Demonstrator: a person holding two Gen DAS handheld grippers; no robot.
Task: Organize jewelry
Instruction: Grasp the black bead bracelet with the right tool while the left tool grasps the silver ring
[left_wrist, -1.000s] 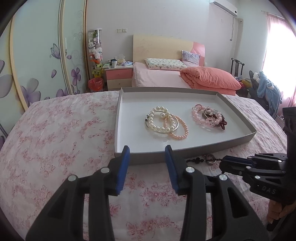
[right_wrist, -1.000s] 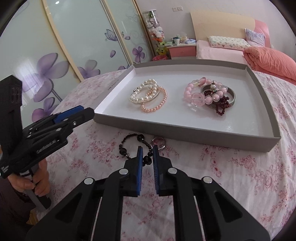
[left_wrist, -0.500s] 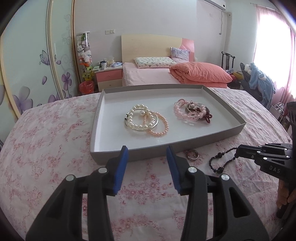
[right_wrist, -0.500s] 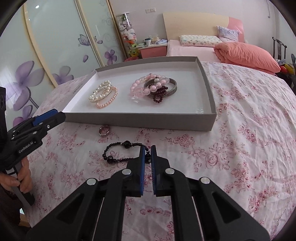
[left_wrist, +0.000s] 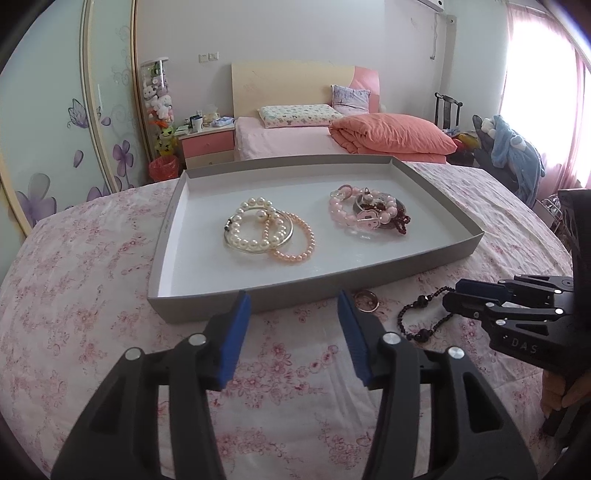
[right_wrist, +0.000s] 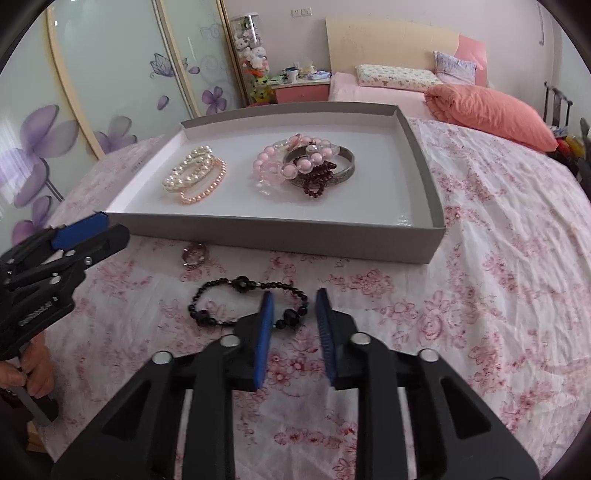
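Right gripper (right_wrist: 293, 317): fingers narrow and opening, nothing clamped. The black bead bracelet (right_wrist: 247, 304) lies flat on the floral bedspread (right_wrist: 498, 295); one end of its loop sits between the finger tips, the rest runs out to their left. Left gripper (left_wrist: 293, 314): fingers moderately wide, opening, empty. The ring (left_wrist: 365, 300) lies just beyond its right finger tip, beside the tray (left_wrist: 258, 297) wall. Recommendation: lower the right fingers to straddle the strand, close on a large bead, then lift clear of the wall before moving over the tray.
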